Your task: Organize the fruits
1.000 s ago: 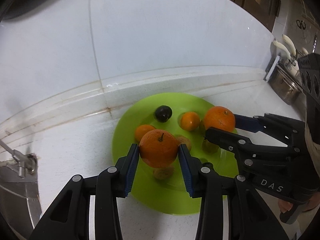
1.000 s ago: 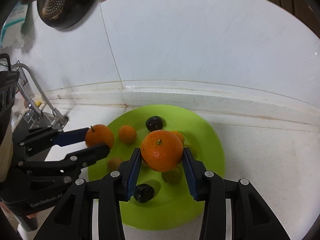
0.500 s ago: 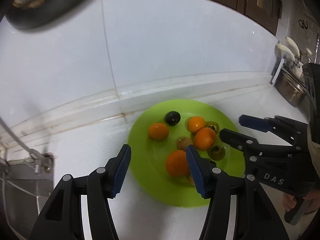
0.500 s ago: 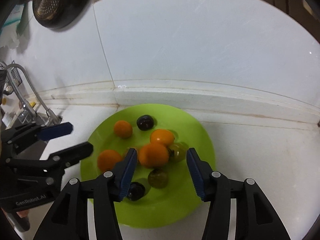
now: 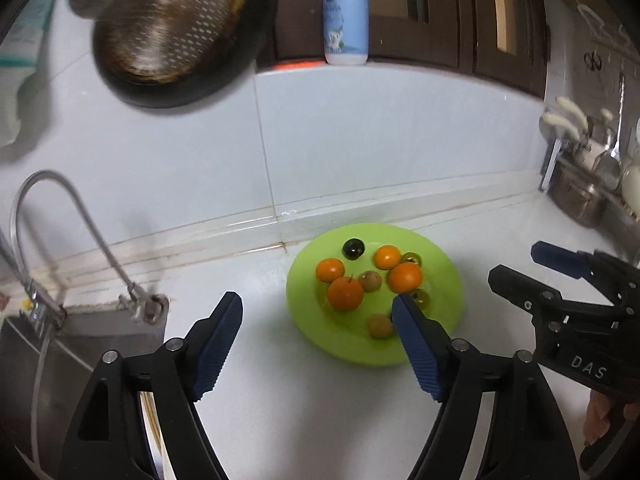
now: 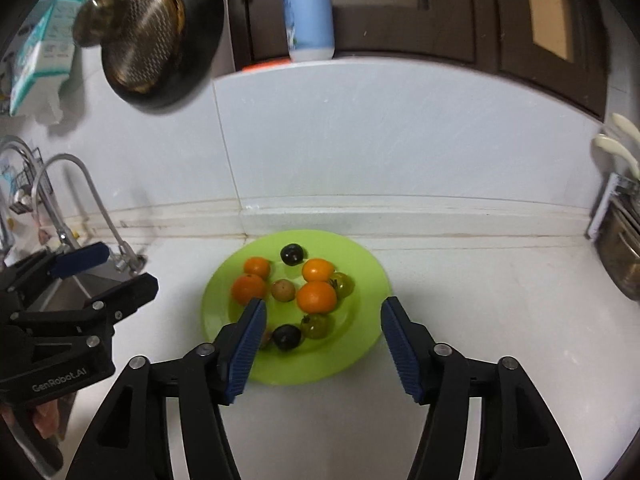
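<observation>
A lime green plate (image 5: 448, 276) (image 6: 368, 280) sits on the white counter near the back wall. It holds several fruits: oranges, among them a large one (image 5: 345, 293) (image 6: 248, 289) and another (image 5: 405, 277) (image 6: 316, 297), dark plums (image 5: 353, 249) (image 6: 292, 254), small brown and green-yellow fruits. My left gripper (image 5: 316, 314) is open and empty, pulled back in front of the plate's left side. My right gripper (image 6: 322, 314) is open and empty, in front of the plate. Each gripper shows in the other's view, the right (image 5: 516, 264) and the left (image 6: 116, 270).
A sink with a curved faucet (image 5: 84, 220) (image 6: 92, 200) lies left. A dark pan with a strainer (image 5: 168, 28) (image 6: 152, 36) hangs on the wall. A blue bottle (image 5: 346, 12) (image 6: 308, 12) stands on the ledge. A metal utensil holder (image 5: 576, 196) (image 6: 620, 248) is at right.
Both grippers let go of their oranges onto the plate, opened wide and drew back and up, so more of the wall and sink shows.
</observation>
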Motion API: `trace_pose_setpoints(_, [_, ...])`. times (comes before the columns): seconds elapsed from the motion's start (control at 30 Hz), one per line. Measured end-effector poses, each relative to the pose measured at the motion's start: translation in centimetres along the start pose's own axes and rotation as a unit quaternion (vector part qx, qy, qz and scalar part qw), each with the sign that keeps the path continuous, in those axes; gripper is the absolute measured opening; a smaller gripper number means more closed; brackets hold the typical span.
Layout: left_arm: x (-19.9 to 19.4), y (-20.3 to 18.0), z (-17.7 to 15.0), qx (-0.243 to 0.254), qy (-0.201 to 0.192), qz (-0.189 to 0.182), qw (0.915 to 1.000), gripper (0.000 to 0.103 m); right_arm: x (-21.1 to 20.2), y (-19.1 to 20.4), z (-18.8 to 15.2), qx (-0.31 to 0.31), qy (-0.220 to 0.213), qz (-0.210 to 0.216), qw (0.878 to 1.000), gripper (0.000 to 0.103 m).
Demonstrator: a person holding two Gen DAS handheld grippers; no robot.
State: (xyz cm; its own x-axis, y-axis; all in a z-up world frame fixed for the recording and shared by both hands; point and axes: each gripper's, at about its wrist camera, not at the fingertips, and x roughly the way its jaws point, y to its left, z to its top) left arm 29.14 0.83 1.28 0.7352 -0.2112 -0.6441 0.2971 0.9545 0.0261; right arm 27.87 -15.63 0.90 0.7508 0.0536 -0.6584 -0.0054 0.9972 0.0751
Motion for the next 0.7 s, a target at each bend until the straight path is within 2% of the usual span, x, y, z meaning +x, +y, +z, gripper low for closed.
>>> trace_pose_setpoints(0.07, [-1.3, -0.2, -0.7, -0.009, -0.004, 0.001, 0.9999, 0.082, -1.4, 0.1, -0.4, 0.003, -0.010, -0.001, 1.000, 0.068])
trace_pose_setpoints(0.27, [-5.5, -1.5, -3.2, -0.024, -0.028, 0.021, 0.9991, 0.086, -5.5, -0.2, -2.1, 0.004, -0.030, 0.006, 1.000, 0.069])
trace_pose_setpoints(0.7, [-12.6, -4.7, -6.5, -0.026, -0.050, 0.032, 0.9979, 0.091, -13.4, -0.6, -6.4, -0.013, -0.045, 0.012, 0.999, 0.069])
